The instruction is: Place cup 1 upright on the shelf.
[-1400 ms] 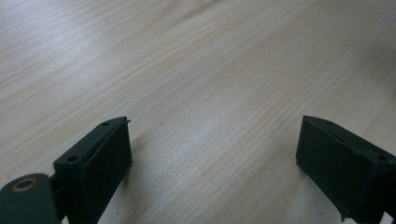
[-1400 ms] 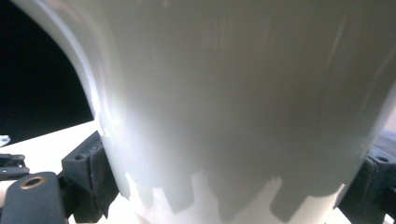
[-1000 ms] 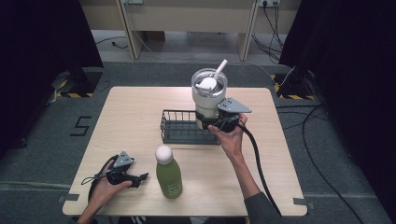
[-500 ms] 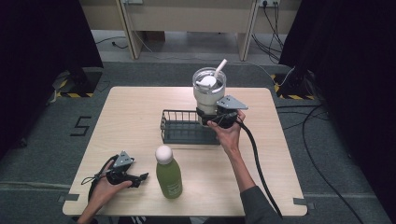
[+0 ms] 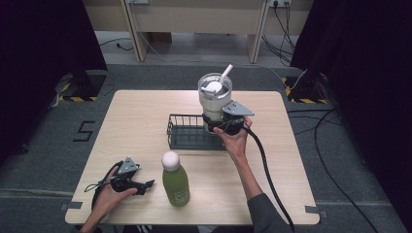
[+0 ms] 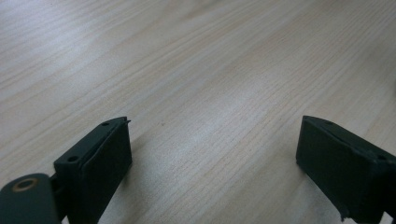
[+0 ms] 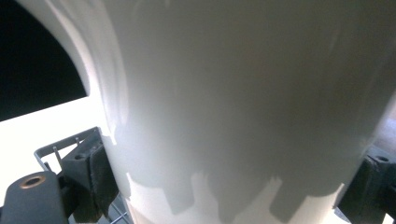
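Observation:
A white tumbler (image 5: 214,99) with a clear lid and a white straw is held upright over the right end of a black wire basket (image 5: 187,141). My right gripper (image 5: 216,124) is shut on its lower part. In the right gripper view the tumbler's wall (image 7: 243,102) sits between both jaws, and a corner of the basket's wire (image 7: 56,149) shows at the lower left. My left gripper (image 5: 145,185) lies near the table's front left, open, with only bare wood between its jaws (image 6: 212,154). A green bottle (image 5: 175,182) with a white cap stands just right of it.
The wooden table (image 5: 145,111) has bare surface at its left and far right. A black cable (image 5: 267,170) trails from the right gripper over the front right of the table. Dark curtains and floor cables surround the table.
The right gripper and tumbler shifted only slightly over the basket. The left gripper and the bottle have not moved.

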Motion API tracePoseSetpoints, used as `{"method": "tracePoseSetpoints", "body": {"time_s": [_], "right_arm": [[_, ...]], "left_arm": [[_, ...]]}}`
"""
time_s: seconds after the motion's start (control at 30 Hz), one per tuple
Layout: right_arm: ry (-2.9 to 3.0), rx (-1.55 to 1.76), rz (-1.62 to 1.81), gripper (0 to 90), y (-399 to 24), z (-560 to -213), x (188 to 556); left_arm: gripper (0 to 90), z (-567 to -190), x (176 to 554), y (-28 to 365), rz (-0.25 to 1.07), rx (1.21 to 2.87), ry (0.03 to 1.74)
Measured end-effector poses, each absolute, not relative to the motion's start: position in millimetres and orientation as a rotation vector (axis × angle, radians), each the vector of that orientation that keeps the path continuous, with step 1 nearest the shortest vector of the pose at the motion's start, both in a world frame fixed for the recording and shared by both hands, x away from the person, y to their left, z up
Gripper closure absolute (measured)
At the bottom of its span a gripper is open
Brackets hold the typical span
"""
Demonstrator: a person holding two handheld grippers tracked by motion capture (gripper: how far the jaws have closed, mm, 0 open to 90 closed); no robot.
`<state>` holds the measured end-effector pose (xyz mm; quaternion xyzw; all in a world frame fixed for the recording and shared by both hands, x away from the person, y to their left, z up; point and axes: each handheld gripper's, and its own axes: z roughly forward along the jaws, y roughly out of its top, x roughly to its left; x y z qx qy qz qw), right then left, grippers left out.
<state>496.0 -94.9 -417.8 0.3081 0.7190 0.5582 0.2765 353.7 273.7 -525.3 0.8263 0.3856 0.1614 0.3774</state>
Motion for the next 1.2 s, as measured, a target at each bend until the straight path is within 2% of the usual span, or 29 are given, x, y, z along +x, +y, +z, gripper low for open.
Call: {"method": "tracePoseSetpoints", "body": {"time_s": [0.87,1.2], "right_arm": [[1.941,0.874,1.479,11.4,-97,-457,498],[1.950,0.883,1.496,11.3,-103,-459,497]], "left_arm": [[9.8,-525,354,274,0.413,2.113,0.985],[9.8,-525,354,274,0.415,2.114,0.985]]}}
